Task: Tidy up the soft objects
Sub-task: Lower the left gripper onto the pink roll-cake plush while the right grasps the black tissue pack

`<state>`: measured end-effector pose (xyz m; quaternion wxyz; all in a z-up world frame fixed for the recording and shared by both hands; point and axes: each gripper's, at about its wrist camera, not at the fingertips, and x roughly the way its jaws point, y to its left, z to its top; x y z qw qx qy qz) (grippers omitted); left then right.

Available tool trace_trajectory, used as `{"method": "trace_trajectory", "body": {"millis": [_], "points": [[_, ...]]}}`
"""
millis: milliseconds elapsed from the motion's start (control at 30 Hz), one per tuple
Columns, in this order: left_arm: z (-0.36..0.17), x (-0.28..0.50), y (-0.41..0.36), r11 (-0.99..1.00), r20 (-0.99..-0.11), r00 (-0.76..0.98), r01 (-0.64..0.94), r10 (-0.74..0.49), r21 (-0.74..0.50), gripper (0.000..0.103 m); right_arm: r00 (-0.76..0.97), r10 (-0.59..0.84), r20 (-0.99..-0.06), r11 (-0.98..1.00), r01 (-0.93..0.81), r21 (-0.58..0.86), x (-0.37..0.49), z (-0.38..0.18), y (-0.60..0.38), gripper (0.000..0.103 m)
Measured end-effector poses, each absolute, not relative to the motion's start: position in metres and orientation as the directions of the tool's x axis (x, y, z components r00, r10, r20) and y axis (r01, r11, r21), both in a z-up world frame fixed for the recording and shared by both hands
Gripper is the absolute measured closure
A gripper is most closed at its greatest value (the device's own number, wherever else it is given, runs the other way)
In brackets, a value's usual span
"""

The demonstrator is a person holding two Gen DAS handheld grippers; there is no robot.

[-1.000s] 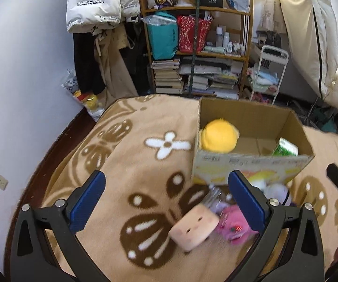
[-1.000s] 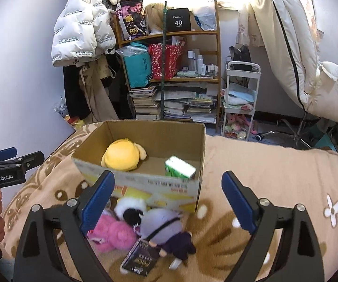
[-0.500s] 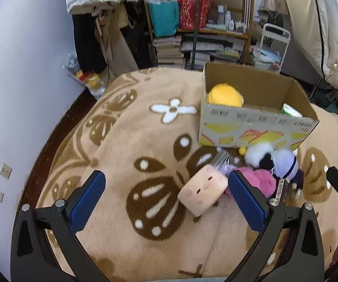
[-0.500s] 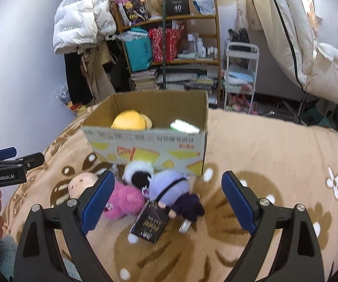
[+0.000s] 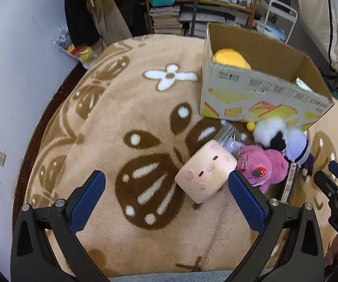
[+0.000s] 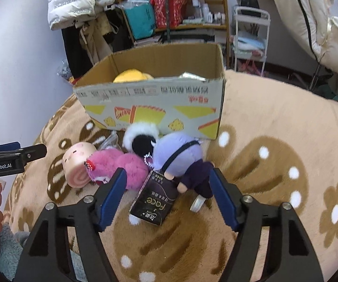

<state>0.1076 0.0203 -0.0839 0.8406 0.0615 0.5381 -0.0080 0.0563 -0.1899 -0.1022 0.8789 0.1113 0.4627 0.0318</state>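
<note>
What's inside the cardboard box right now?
Inside the cardboard box, a yellow plush toy lies at one end and a green-and-white packet at the other. The box's near wall hides the floor and the lower part of both, so anything lying flat there can't be seen.

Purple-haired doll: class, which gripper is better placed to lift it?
Right. The right gripper is closing with the purple-haired doll just beyond its fingertips; the left gripper faces the swiss-roll plush.

Bare blanket (image 5: 126, 117) lies open left of the toy pile (image 6: 145, 159), which crowds against the cardboard box (image 6: 155, 103).
</note>
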Motion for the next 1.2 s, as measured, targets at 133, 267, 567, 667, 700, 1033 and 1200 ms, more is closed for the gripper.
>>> {"method": "trace_trajectory", "body": {"millis": [133, 267, 567, 667, 700, 1033, 1200], "points": [[-0.101, 0.113, 0.018, 0.989, -0.928, 0.364, 0.088, 0.075, 0.115, 0.001, 0.527, 0.206, -0.825, 0.965, 0.03, 0.261, 0.061, -0.113, -0.187, 0.038], [-0.114, 0.117, 0.016, 0.987, -0.938, 0.332, 0.094, 0.094, 0.133, 0.001, 0.48, 0.226, -0.847, 0.963, 0.018, 0.267, 0.065, -0.125, -0.182, 0.041], [-0.142, 0.129, 0.011, 0.986, -0.957, 0.273, 0.109, 0.093, 0.126, 0.001, 0.4, 0.224, -0.889, 0.97, -0.004, 0.243, 0.073, -0.146, -0.168, 0.043], [-0.144, 0.131, 0.011, 0.988, -0.959, 0.273, 0.109, 0.076, 0.109, 0.001, 0.378, 0.232, -0.896, 0.969, -0.014, 0.245, 0.077, -0.153, -0.162, 0.045], [-0.144, 0.131, 0.011, 0.988, -0.959, 0.273, 0.112, 0.07, 0.104, 0.001, 0.375, 0.237, -0.896, 0.968, -0.014, 0.25, 0.078, -0.155, -0.161, 0.045], [-0.142, 0.13, 0.003, 0.985, -0.956, 0.29, 0.146, 0.041, 0.087, 0.001, 0.363, 0.255, -0.896, 0.959, 0.024, 0.282, 0.09, -0.171, -0.167, 0.045], [-0.145, 0.133, 0.003, 0.988, -0.959, 0.283, 0.144, 0.019, 0.062, 0.001, 0.358, 0.272, -0.893, 0.953, 0.03, 0.302, 0.091, -0.172, -0.174, 0.043]]}}
